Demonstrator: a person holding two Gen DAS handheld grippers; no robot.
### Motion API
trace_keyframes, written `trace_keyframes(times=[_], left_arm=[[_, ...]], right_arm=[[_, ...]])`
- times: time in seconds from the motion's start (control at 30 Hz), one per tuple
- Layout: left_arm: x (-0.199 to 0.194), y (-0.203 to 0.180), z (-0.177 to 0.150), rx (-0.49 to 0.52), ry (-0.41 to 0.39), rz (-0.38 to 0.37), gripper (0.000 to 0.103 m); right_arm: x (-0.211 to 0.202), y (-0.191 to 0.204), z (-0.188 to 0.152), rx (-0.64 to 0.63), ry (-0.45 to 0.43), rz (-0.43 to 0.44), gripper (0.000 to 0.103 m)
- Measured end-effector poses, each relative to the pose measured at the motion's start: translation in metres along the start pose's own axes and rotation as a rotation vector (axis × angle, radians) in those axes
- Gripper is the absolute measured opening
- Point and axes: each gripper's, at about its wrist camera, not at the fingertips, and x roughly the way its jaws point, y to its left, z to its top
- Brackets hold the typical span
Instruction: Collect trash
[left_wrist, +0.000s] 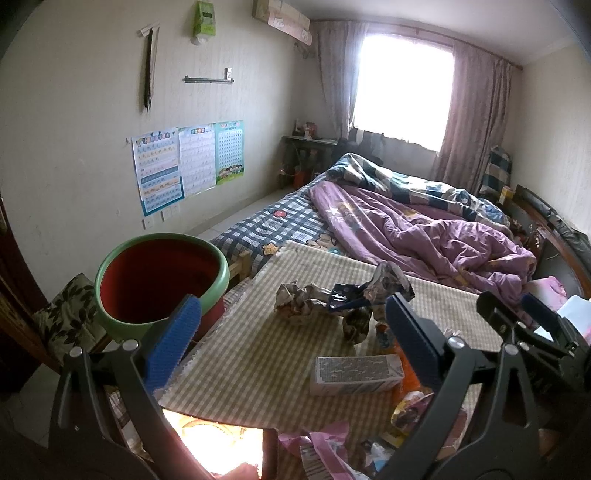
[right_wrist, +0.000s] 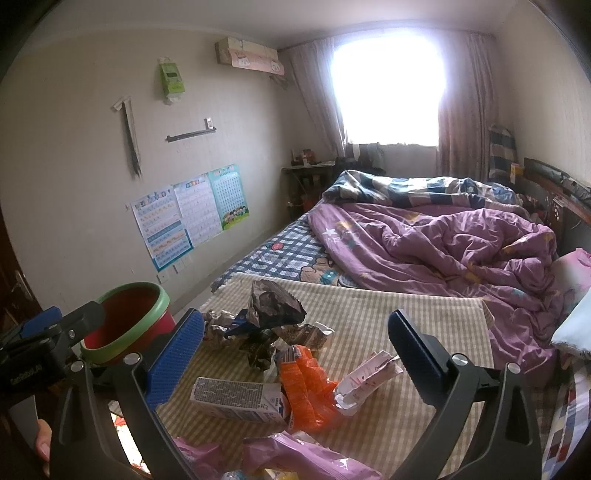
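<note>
- Left wrist view: my left claw (left_wrist: 293, 328) is spread wide and holds nothing, hanging above the checked cloth surface (left_wrist: 236, 354).
- Straight ahead between its pads lies a heap of crumpled foil wrappers (left_wrist: 332, 301), resting on the cloth near its far edge.
- Closer to me lies a small drink carton (left_wrist: 354, 373) on its side, with pink plastic scraps (left_wrist: 321, 446) at the near edge.
- The red bin with the green rim (left_wrist: 159, 280) stands off the left side of the surface, just beside it, its mouth open and nothing visible inside.
- My right claw (left_wrist: 535, 321) shows at the right edge here, spread as well.
- Right wrist view: my right claw (right_wrist: 295, 354) is spread and empty, poised over the same litter.
- Below it sit the drink carton (right_wrist: 240, 400), an orange plastic wrapper (right_wrist: 306, 391) touching the carton's end, and a torn white-and-pink packet (right_wrist: 365, 380) just beside the orange one.
- The crumpled foil wrappers (right_wrist: 266, 317) lie farther off, the bin (right_wrist: 129, 317) beyond my left claw (right_wrist: 55, 332).
- My judgement: collecting has barely begun; this is the approach to a first pick.
- The next move calls for lowering one claw over a single piece, closing on it, then carrying it left over the bin's rim.
</note>
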Motion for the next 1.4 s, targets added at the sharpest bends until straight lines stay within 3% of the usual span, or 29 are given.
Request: trace_keyframes(times=[1.4], left_arm=[[0.012, 0.007, -0.002, 0.015, 0.078, -0.002, 0.098]], right_arm=[[0.009, -0.006, -0.012, 0.024, 0.024, -0.011, 0.096]])
